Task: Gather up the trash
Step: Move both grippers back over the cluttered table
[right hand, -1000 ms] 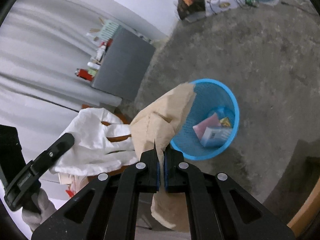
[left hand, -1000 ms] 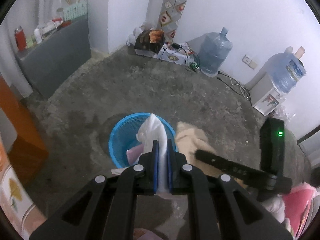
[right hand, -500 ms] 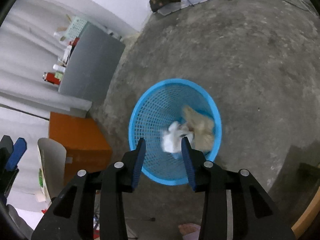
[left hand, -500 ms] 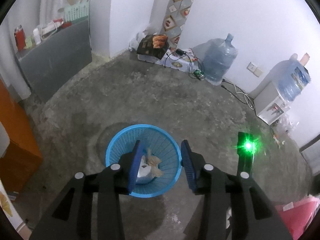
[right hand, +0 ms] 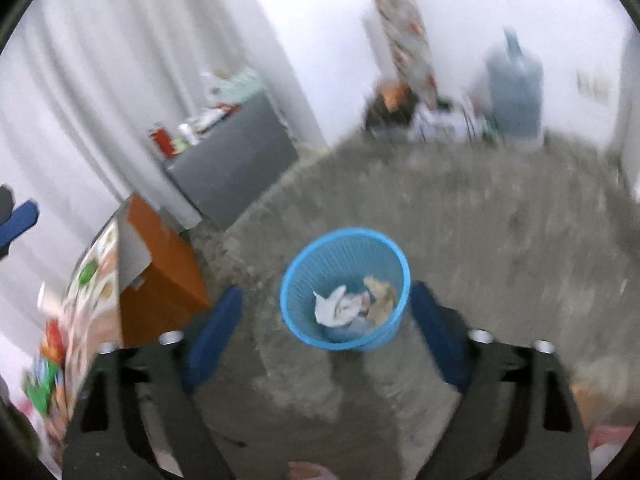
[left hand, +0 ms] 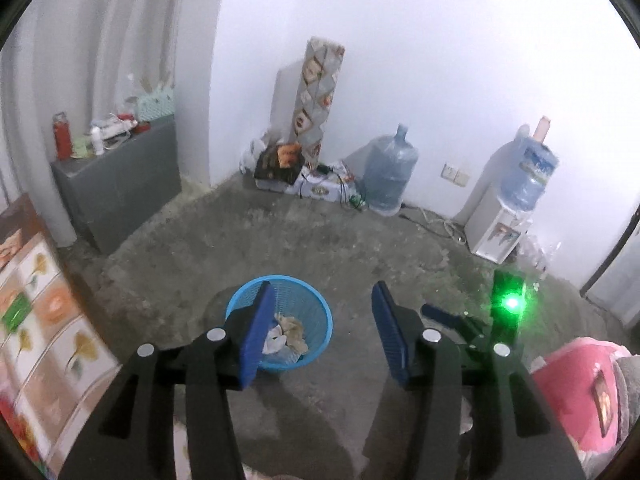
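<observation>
A blue mesh waste basket (left hand: 308, 300) stands on the concrete floor; it also shows in the right wrist view (right hand: 298, 280). Inside lie a crumpled white tissue (right hand: 330, 306) and a beige paper wad (right hand: 382, 296), also seen in the left wrist view as white (left hand: 274, 338) and beige (left hand: 294, 330) pieces. My left gripper (left hand: 322, 328) is open and empty, raised above and behind the basket. My right gripper (right hand: 326, 328) is open wide and empty, also above the basket. The right gripper's body with a green light (left hand: 508, 304) shows at the right of the left view.
A grey cabinet (left hand: 120, 184) with bottles stands by the curtain. An orange box (right hand: 160, 276) and a patterned surface (left hand: 44, 320) are at the left. Water jugs (left hand: 390, 178), a dispenser (left hand: 500, 228), and boxes line the far wall. A pink item (left hand: 576, 392) lies at right.
Both grippers let go of the white tissue and beige paper, which dropped into the basket. Both have since opened wider and pulled up and back, tilting toward the room.
</observation>
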Motion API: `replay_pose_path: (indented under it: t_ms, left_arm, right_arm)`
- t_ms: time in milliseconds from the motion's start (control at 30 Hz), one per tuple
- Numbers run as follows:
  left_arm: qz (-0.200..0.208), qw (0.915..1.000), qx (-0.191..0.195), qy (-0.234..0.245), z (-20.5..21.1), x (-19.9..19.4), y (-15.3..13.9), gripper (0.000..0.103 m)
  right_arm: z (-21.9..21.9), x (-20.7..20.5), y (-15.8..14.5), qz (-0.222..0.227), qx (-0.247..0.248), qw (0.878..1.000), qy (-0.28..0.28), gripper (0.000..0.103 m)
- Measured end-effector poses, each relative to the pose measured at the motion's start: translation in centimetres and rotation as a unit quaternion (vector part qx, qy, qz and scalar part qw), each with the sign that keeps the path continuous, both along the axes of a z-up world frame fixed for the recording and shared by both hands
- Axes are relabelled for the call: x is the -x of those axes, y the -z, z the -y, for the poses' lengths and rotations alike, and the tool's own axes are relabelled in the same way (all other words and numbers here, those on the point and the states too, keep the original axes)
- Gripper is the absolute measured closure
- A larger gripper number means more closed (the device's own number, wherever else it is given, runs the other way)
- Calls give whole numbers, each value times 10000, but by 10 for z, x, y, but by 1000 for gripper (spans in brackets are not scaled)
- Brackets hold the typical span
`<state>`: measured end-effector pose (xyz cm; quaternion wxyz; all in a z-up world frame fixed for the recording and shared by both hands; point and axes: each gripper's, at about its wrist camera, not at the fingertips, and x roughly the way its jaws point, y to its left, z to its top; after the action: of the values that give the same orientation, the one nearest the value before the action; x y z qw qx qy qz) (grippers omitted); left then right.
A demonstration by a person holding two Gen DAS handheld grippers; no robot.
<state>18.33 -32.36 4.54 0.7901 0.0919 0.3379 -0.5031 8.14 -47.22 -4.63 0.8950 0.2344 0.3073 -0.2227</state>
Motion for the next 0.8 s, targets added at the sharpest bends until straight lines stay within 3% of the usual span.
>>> replay_pose_path:
  t_ms: [133, 433, 633, 800]
  left_arm:
    - [-5, 9991, 223, -353, -63, 29, -13, 49]
    - [366, 9893, 414, -1349, -200, 60, -22, 42]
    - [531, 9700, 468, -2324, -301, 78, -10, 40]
    - [535, 9449, 390, -3205, -383, 96, 8, 38]
  right_arm:
    - [-45, 15, -38, 22, 731, 9971, -228, 8]
    - [-109, 21, -90, 265, 1438, 9861, -791, 8]
    - [-156, 3, -113, 541, 1285, 9782, -1539, 8]
    - [-193, -23, -118, 638, 944, 9698, -2155, 8]
